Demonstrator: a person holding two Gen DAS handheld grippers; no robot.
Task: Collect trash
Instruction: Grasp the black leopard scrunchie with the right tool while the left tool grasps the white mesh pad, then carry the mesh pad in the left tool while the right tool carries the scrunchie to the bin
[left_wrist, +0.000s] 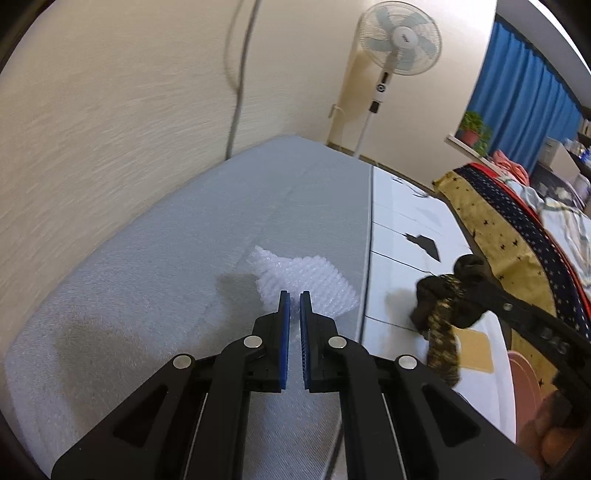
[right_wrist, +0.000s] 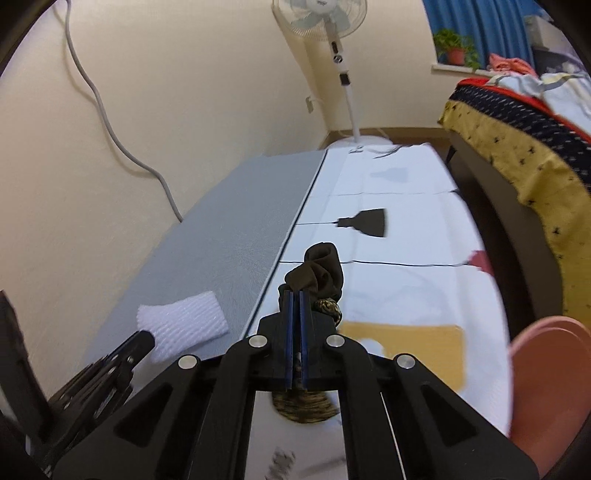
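Observation:
A white foam net wrap (left_wrist: 303, 280) lies on the grey mattress (left_wrist: 166, 258). My left gripper (left_wrist: 294, 299) has its blue pads nearly closed on the wrap's near edge; the wrap shows between the fingers. In the right wrist view the same wrap (right_wrist: 184, 325) lies on the grey surface with the left gripper's tip (right_wrist: 142, 341) at its near end. My right gripper (right_wrist: 296, 299) is shut on a dark brown and patterned sock-like cloth (right_wrist: 319, 275), held over the white sheet (right_wrist: 388, 295). That cloth also shows in the left wrist view (left_wrist: 443, 299).
A wall with a grey cable (right_wrist: 110, 125) runs along the left. A standing fan (right_wrist: 334, 22) is at the far end. A bed with a yellow starred cover (right_wrist: 517, 147) stands on the right. A pink basin rim (right_wrist: 546, 373) is at the near right.

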